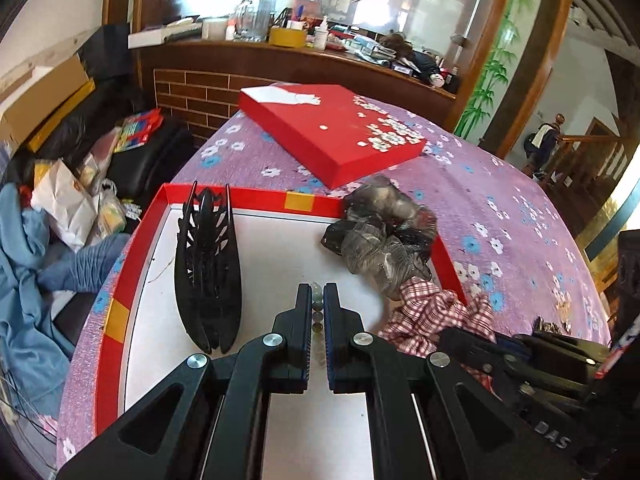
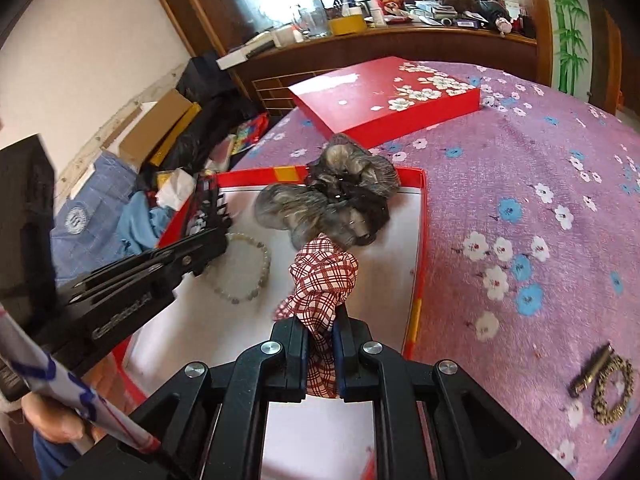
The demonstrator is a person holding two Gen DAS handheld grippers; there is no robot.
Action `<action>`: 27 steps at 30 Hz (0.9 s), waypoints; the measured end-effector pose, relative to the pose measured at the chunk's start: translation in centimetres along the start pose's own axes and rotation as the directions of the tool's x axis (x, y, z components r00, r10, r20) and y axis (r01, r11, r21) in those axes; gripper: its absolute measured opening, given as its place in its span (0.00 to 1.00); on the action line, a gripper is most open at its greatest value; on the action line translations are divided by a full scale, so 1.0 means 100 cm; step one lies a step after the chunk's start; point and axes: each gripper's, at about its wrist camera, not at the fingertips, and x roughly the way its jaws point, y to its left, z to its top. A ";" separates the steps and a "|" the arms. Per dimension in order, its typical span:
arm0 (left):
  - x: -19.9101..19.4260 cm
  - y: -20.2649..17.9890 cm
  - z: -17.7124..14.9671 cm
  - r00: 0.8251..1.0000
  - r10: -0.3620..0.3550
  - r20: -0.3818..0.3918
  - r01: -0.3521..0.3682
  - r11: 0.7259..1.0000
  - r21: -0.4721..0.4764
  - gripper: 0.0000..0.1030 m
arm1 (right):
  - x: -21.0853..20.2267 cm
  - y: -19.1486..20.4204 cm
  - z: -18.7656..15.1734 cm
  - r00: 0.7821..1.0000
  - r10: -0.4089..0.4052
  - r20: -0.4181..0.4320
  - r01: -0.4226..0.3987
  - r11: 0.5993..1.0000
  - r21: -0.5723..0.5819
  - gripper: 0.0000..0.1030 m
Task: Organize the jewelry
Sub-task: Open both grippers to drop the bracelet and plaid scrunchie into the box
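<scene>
Closest in, the left hand-held gripper [image 1: 316, 300] is seen pinched nearly shut on a bead bracelet [image 2: 244, 268], a few pale beads showing in the narrow slit between its fingers. In the right wrist view the loop of that bracelet is seen lying on the white floor of the red tray [image 1: 120, 280], so it is judged to be in the act of being set down or lifted there; which of the two cannot be told. The right hand-held gripper [image 2: 322, 344] is likewise closed tight, on a red-checked scrunchie [image 2: 324, 276], whose free end is bunched above the tray floor near the right wall.

A little farther in, a black hair claw [image 1: 208, 268] is laid lengthwise along the tray's left side, and a grey-black scrunchie [image 1: 380, 232] is draped partly over the far right rim. The pieces appear to be kept apart so each can be seen and gripped singly.

Outside the tray, on the flowered purple table [image 2: 520, 168], a gold chain bracelet [image 2: 612, 392] with a clasp is left lying near the right edge of view, presumably not yet sorted.

Beyond the tray, the red lid [image 1: 336, 128] with white blossoms is set aside, tilted, leaving the tray open for filling.
</scene>
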 end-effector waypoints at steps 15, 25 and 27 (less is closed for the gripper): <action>0.015 0.013 -0.001 0.998 0.059 -0.039 -0.061 0.997 -0.050 0.11 | 0.017 -0.005 0.007 0.999 -0.028 -0.029 0.029 0.999 0.036 0.48; -0.020 0.005 -0.004 0.998 0.059 0.026 -0.057 0.996 -0.070 0.22 | -0.042 -0.009 -0.005 0.996 0.037 0.081 -0.037 0.999 0.006 0.50; -0.031 -0.007 -0.010 0.998 0.045 0.046 -0.042 0.998 -0.052 0.22 | -0.056 -0.020 -0.014 0.994 0.053 0.097 -0.056 0.998 0.028 0.50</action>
